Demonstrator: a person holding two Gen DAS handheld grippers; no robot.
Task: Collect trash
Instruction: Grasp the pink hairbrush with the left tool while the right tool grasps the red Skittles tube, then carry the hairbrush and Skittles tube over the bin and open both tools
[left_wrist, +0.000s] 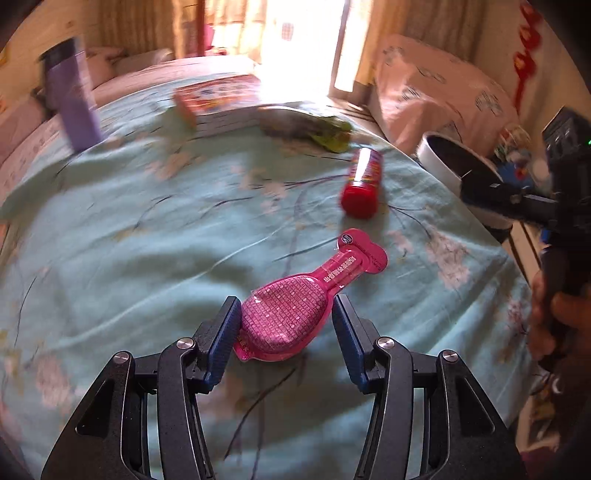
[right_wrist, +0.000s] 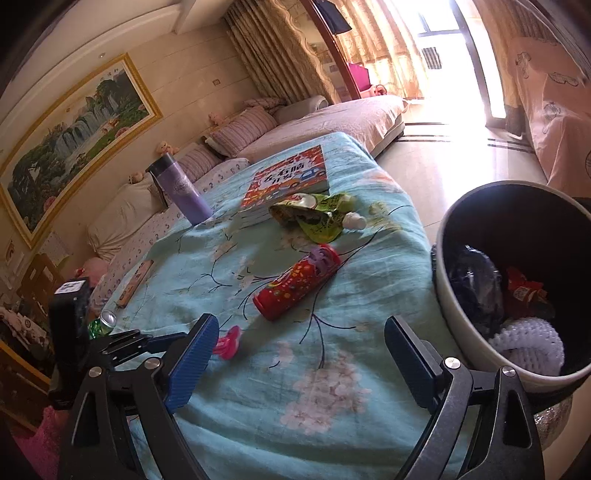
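A pink blister pack (left_wrist: 295, 302) lies on the teal cloth, its wide end between the jaws of my left gripper (left_wrist: 284, 314). The jaws are open; the left pad (left_wrist: 225, 332) touches the pack and the right pad stands a little off it. Its pink end also shows in the right wrist view (right_wrist: 229, 343). A red tube can (left_wrist: 362, 182) lies on its side beyond it, also in the right wrist view (right_wrist: 299, 282). A crumpled green wrapper (right_wrist: 314, 214) lies further back. My right gripper (right_wrist: 299, 354) is open and empty beside the trash bin (right_wrist: 461, 325).
A purple flask (right_wrist: 181, 188) stands at the back left. A red book (right_wrist: 288, 177) lies at the back. The bin holds dark and red wrappers and white netting. A green can (right_wrist: 101, 323) and a flat box (right_wrist: 135, 282) lie at the left edge.
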